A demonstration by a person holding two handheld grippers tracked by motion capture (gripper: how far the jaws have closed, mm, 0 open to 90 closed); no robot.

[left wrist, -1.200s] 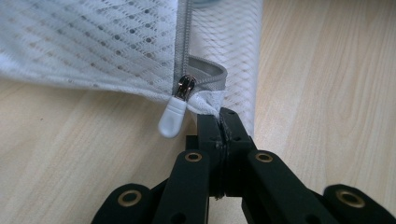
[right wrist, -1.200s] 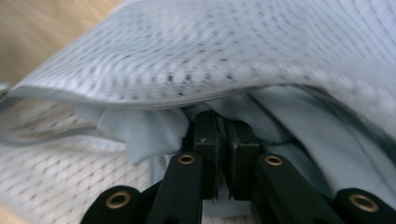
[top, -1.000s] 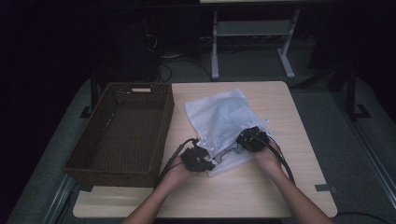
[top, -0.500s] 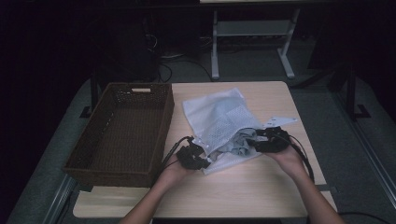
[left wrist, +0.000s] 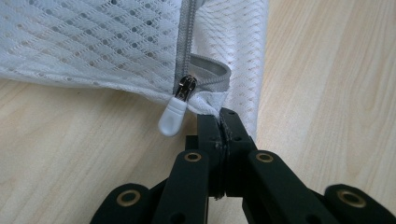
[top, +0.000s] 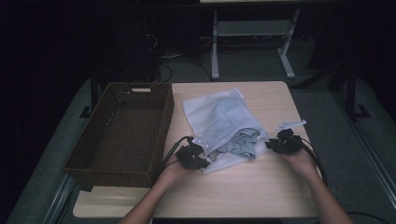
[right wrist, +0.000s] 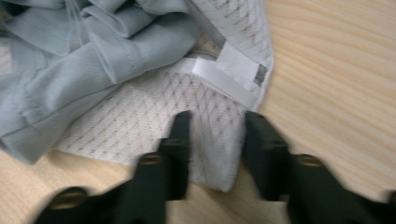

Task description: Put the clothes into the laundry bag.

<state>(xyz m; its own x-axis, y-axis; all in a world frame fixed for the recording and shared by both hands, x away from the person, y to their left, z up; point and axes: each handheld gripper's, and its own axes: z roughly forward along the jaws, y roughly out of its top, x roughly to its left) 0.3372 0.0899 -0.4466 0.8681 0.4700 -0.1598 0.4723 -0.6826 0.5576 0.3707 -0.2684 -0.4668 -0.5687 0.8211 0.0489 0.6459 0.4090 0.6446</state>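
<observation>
Wicker basket [top: 122, 130] just left of mesh bag [top: 219, 122]; L gripper [left wrist: 219, 122] clenched on bag's corner by zip pull [left wrist: 173, 116]; R gripper [right wrist: 215, 128] blurred, jaws just been closing, apart astride bag edge, grey cloth [right wrist: 74, 60] half inside

On the one wooden table [top: 243, 186] lay one white mesh laundry bag [top: 219, 116] with one zipper pull [left wrist: 173, 114]; one grey garment [top: 240, 142] spilled from it; one brown wicker basket [top: 119, 168] stood beside it; two black grippers, left gripper [top: 200, 162] and right gripper [top: 270, 144], worked there.
</observation>
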